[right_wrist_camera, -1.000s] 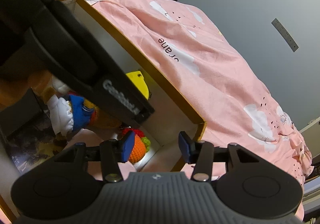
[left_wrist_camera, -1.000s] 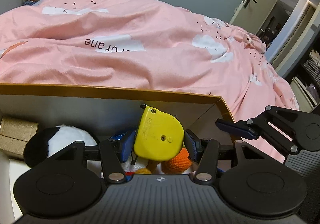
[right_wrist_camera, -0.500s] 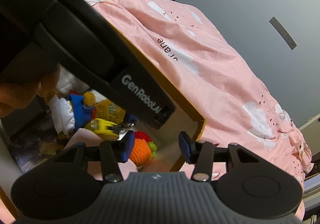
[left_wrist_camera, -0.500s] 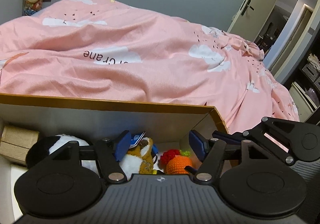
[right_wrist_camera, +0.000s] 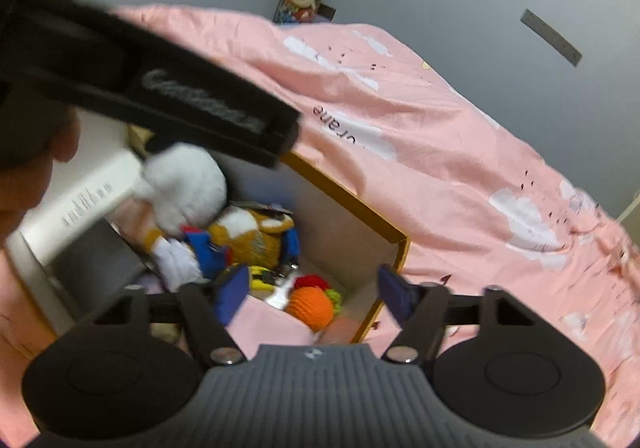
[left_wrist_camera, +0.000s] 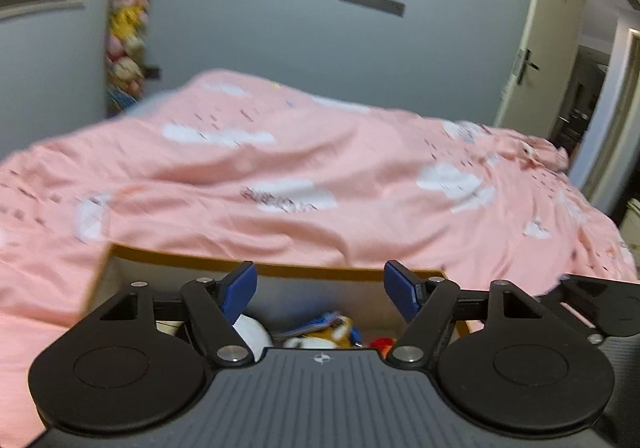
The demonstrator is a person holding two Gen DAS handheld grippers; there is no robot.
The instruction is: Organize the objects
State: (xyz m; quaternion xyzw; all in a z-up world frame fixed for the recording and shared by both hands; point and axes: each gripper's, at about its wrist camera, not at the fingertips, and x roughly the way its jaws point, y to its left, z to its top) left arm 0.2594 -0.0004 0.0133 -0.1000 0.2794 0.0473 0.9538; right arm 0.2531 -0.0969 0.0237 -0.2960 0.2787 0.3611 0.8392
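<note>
An open cardboard box (right_wrist_camera: 352, 200) with a brown rim sits on the pink bedding. Inside lie a white plush (right_wrist_camera: 184, 180), an orange and blue plush toy (right_wrist_camera: 248, 234), a yellow tape measure (right_wrist_camera: 260, 278) and an orange crochet fruit (right_wrist_camera: 310, 306). My left gripper (left_wrist_camera: 320, 290) hovers above the box's near side; its jaws are opening with nothing between them. My right gripper (right_wrist_camera: 313, 293) hangs over the box's right corner, jaws also opening and empty. The left gripper's black body (right_wrist_camera: 180, 100) crosses the upper left of the right wrist view.
The pink duvet (left_wrist_camera: 320, 176) with white clouds covers the bed beyond the box. A white carton (right_wrist_camera: 76, 204) lies at the box's left end, with a hand (right_wrist_camera: 24, 176) beside it. Plush toys hang on the grey wall (left_wrist_camera: 128, 28). A door (left_wrist_camera: 528, 64) stands at right.
The left gripper let go of the yellow tape measure, which now lies in the box. Both grippers rose away from the box and their jaws spread wider.
</note>
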